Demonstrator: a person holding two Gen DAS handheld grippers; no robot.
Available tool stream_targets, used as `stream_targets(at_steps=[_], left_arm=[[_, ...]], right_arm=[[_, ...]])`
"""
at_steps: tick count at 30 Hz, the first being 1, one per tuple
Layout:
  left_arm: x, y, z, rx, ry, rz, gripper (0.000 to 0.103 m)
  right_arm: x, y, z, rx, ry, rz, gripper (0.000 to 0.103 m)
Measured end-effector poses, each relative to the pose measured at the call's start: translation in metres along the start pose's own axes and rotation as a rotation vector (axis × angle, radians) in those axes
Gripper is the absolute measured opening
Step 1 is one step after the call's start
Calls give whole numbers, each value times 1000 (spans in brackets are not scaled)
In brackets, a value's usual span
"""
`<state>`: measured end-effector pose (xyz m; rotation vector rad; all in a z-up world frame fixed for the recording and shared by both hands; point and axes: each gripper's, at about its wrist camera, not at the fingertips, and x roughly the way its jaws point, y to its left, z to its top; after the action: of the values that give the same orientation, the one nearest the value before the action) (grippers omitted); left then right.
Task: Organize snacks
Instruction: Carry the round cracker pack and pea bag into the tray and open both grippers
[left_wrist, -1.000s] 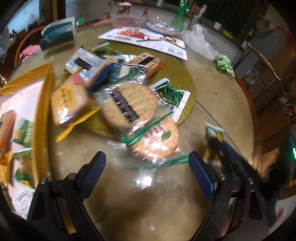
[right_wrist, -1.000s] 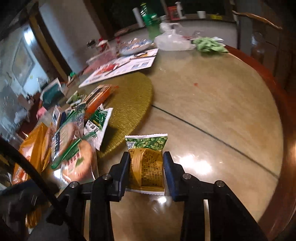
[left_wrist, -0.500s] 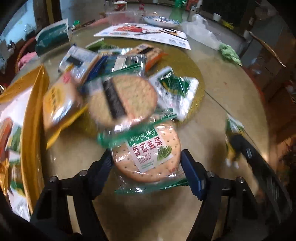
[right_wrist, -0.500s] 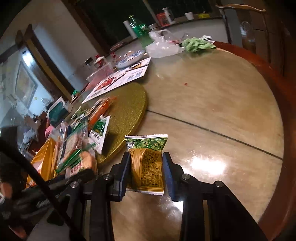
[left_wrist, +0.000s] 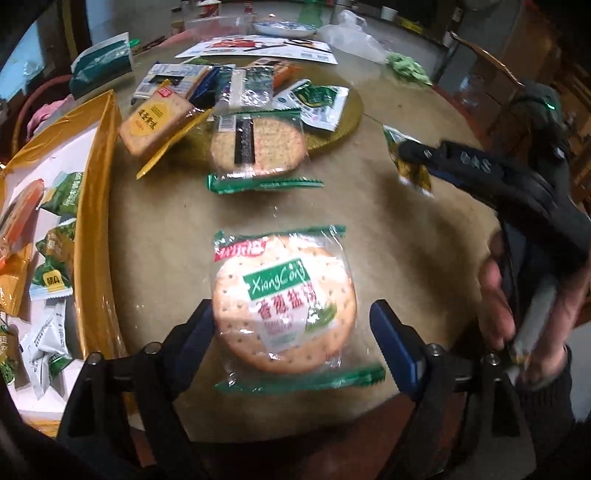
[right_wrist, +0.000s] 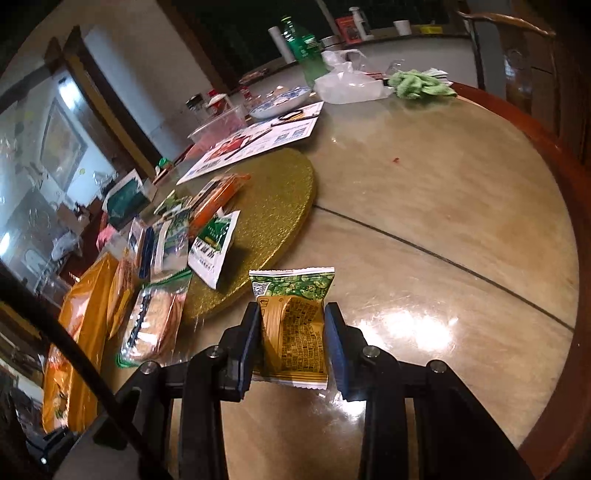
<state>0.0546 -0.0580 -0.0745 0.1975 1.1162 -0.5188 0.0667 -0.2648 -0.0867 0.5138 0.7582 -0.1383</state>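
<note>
Cracker packet first: we see the round XiangCong cracker packet (left_wrist: 284, 306) lying flat on the table (left_wrist: 388, 229), close to its near edge, squarely between the two blue pads of our left gripper (left_wrist: 291, 332). Its sealed green ends run toward and away from us, so the long axis points along the fingers and the pads face the packet's narrower, round flanks. The jaws are opening and stand wider than the disc: the left pad sits just at the wrapper's edge, the right pad clearly apart from it, so nothing is gripped. We judge the packet sits slightly toward the left pad, so closing would meet that side first. Our right gripper (right_wrist: 291, 332) is pinched narrow on a small green-and-yellow snack packet (right_wrist: 295, 325), held above the table well to the right; in the left view it appears with the hand (left_wrist: 517, 295) that carries it. The left hand is therefore the nearer and the only free one for the cracker. The gold tray (left_wrist: 96, 206), already holding small packets, lies just left of it. A second round cracker packet (left_wrist: 258, 147) rests farther out, by the gold mat (right_wrist: 273, 206).
</note>
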Motion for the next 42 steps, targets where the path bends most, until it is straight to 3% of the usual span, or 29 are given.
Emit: stream_targets(at_steps=[4, 7, 8, 12, 18, 20, 24, 28, 33, 35, 38, 42], left_arm=[[9, -8, 6, 32, -1, 96, 85], [7, -3, 3, 15, -22, 104, 83], [5, -1, 1, 5, -39, 105, 78], [-1, 5, -6, -15, -71, 75, 77], [-10, 9, -15, -60, -79, -58, 77], [-14, 12, -16, -82, -84, -94, 77], [-36, 20, -18, -129, -132, -193, 77], [-71, 44, -20, -192, -196, -215, 77], [-129, 97, -34, -299, -320, -145, 77], [-145, 122, -40, -345, -352, -72, 77], [-154, 155, -50, -394, -373, 28, 77], [-149, 192, -64, -448, -341, 106, 77]], right_arm=[[-4, 12, -7, -54, 36, -38, 34], [-9, 22, -14, -104, 62, -90, 35], [-10, 25, -17, -121, 76, -106, 35], [-12, 36, -25, -190, 101, -169, 37], [-9, 45, -28, -242, 106, -215, 35], [-12, 45, -31, -225, 114, -162, 34], [-20, 47, -40, -162, 139, 42, 34], [-38, 72, -46, -193, 105, 143, 34], [-56, 118, -48, -262, 68, 298, 34], [-56, 143, -49, -302, 78, 356, 34], [-50, 178, -54, -354, 105, 413, 34], [-33, 224, -64, -414, 160, 479, 34]])
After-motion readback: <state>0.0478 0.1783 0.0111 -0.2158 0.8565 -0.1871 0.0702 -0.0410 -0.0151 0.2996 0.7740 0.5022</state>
